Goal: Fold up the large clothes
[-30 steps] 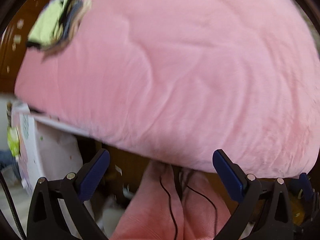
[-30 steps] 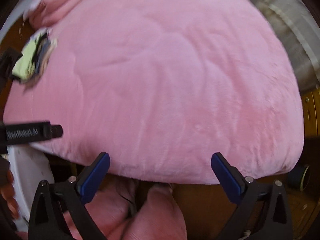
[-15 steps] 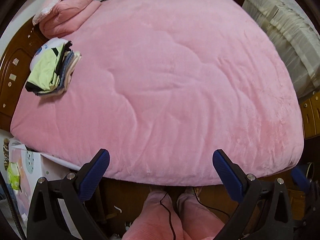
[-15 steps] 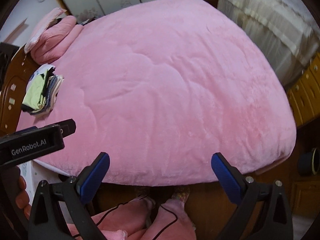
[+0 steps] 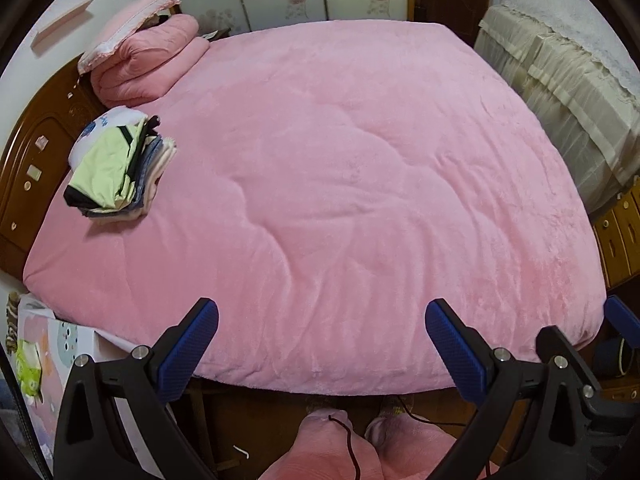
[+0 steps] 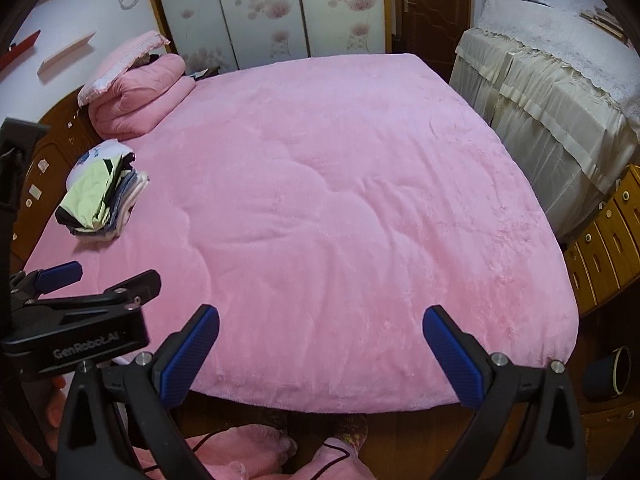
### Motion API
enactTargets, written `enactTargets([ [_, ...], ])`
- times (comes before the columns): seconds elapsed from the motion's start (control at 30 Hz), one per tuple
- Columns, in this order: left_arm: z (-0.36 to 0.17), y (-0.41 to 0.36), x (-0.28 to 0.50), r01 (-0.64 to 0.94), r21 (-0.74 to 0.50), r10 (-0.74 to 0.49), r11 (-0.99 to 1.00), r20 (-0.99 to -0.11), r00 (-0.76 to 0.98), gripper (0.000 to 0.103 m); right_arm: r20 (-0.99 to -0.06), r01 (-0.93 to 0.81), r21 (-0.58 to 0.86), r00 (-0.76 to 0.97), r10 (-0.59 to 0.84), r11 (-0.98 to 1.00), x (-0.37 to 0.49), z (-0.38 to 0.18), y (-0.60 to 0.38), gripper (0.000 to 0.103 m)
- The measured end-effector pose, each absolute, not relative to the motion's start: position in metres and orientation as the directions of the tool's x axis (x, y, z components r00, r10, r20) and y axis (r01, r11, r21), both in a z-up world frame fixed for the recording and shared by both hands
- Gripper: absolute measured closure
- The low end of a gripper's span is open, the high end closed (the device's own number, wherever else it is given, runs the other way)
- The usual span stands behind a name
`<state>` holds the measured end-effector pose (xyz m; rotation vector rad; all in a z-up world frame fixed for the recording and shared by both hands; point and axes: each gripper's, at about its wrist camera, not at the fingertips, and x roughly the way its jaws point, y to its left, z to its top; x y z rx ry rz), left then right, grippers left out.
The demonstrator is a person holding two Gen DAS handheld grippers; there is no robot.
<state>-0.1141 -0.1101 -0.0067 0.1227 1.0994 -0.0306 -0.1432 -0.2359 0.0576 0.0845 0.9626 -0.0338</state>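
Stack of clothes (image 5: 116, 168): already folded, set on the left part of the bed near the wooden headboard (image 5: 36, 160); probably put there to leave the wide middle of the blanket free for the next folding.
Pink blanket (image 5: 340, 184): spread flat over the whole bed, with only soft wrinkles; serves as the folding surface.
Rolled quilt (image 5: 144, 64): pushed into the far left corner with a pillow on top, out of the working area.
Large garment to fold: not visible on the bed; only the finished stack is there, so the next piece must come from elsewhere, cannot tell from where.
Left tool (image 5: 322, 344): wide open, nothing between the blue pads; held high over the near edge of the bed and tilted down toward the blanket.
Right tool (image 6: 320, 344): also wide open and empty; held at similar height, just to the right of the left one, looking across the bed to the wardrobe doors (image 6: 280, 8).
Pose of person: standing at the foot side, pink trousers (image 5: 340, 448) seen under both tools; both arms raised, well above the bed, touching nothing.
Stage, as a judgement: between two garments, no fold in progress.
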Motion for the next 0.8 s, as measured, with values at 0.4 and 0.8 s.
enactTargets([
  [0.4,-0.012,-0.109,-0.125,0.101,0.080,0.029,0.992,-0.903,0.428,0.001,-0.862,0.157,0.109,0.506,0.015,0.982,-0.145,0.041,-0.252,0.001],
  [0.8,-0.005,-0.094,-0.137,0.079,0.021,-0.016,0.997,-0.893,0.450,0.001,-0.826,0.152,0.104,0.563,0.000,0.983,-0.163,0.058,-0.251,0.000],
])
